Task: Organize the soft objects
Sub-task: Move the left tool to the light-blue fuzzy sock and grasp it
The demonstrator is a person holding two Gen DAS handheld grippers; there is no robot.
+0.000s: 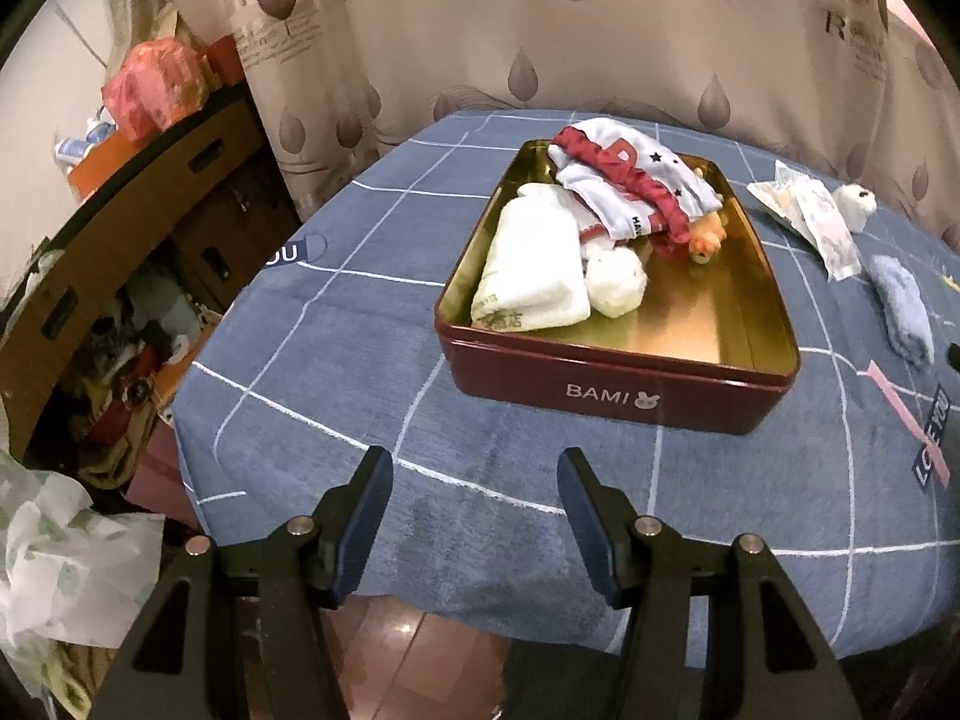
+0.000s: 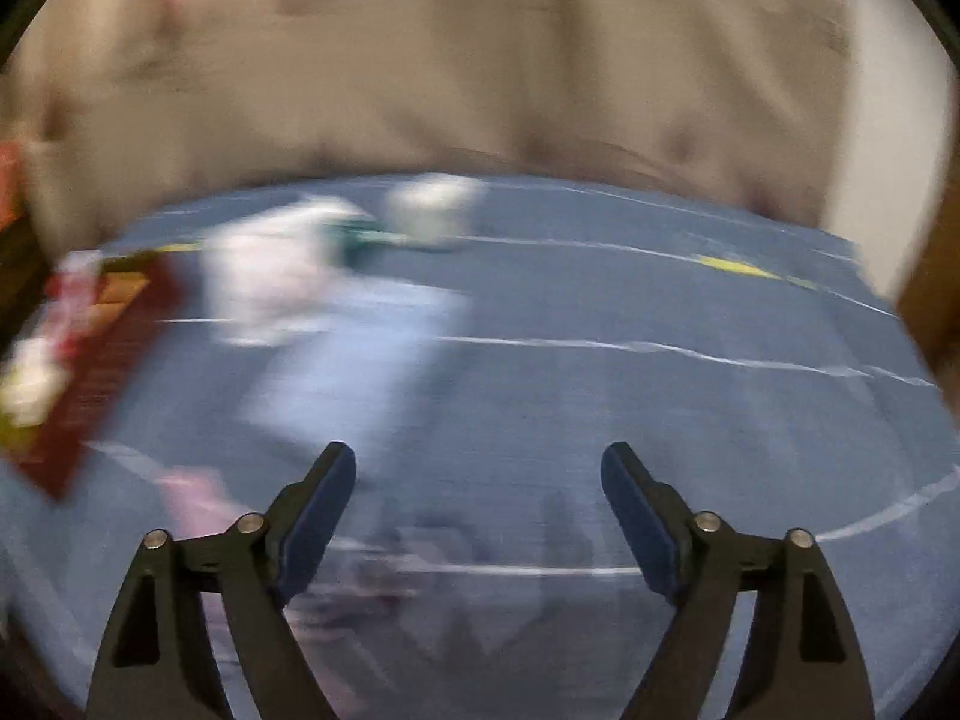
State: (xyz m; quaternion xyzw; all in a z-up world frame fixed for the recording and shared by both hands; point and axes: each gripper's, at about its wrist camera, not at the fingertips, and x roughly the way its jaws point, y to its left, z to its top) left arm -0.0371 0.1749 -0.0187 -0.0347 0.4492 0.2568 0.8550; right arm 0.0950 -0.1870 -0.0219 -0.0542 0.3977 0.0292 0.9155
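Note:
A dark red BAMI tin (image 1: 612,387) with a gold inside stands on the blue checked cloth. It holds a folded white towel (image 1: 531,267), a white rolled item (image 1: 615,282), a red-and-white garment (image 1: 630,183) and an orange plush toy (image 1: 708,240). To its right on the cloth lie a white packet (image 1: 810,216), a small white plush (image 1: 855,201) and a light blue cloth (image 1: 903,309). My left gripper (image 1: 474,468) is open and empty, short of the tin. My right gripper (image 2: 477,465) is open and empty; its view is blurred, with the light blue cloth (image 2: 342,360) ahead-left and the tin (image 2: 102,372) at far left.
A patterned curtain (image 1: 540,48) hangs behind the table. Left of the table stand cardboard boxes (image 1: 132,228) full of clutter, with a red bag (image 1: 156,87) on top. Crumpled paper (image 1: 66,564) lies at lower left. The table's near edge (image 1: 420,597) is just ahead of my left fingers.

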